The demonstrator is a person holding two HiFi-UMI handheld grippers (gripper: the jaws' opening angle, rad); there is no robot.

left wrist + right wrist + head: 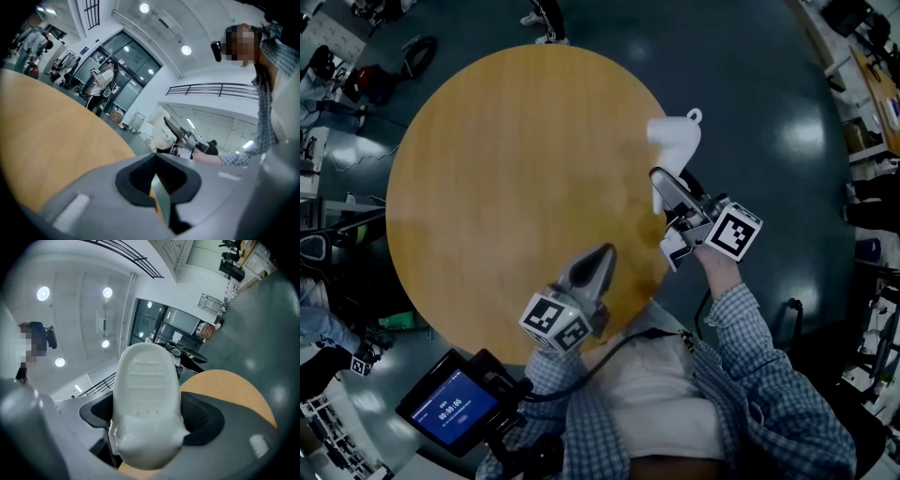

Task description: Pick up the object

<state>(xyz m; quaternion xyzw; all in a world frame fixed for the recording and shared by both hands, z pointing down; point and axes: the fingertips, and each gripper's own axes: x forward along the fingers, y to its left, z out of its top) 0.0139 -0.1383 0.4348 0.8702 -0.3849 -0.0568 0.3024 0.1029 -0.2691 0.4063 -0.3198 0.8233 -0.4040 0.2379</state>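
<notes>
A white plastic object (675, 141) with a small loop at its far end hangs over the right rim of the round wooden table (506, 187). My right gripper (662, 186) is shut on its near end. In the right gripper view the white object (147, 399) fills the space between the dark pads (199, 416) and points upward, away from the camera. My left gripper (602, 257) hovers over the table's near edge, shut with nothing in it. In the left gripper view its jaws (157, 180) meet, and the white object (161, 133) shows beyond them.
A dark screen with a blue timer display (450, 409) sits low at the left, off the table. Dark floor surrounds the table, with chairs, bags and standing people (101, 84) at the room's edges. The person's checked sleeve (750, 356) reaches in from below.
</notes>
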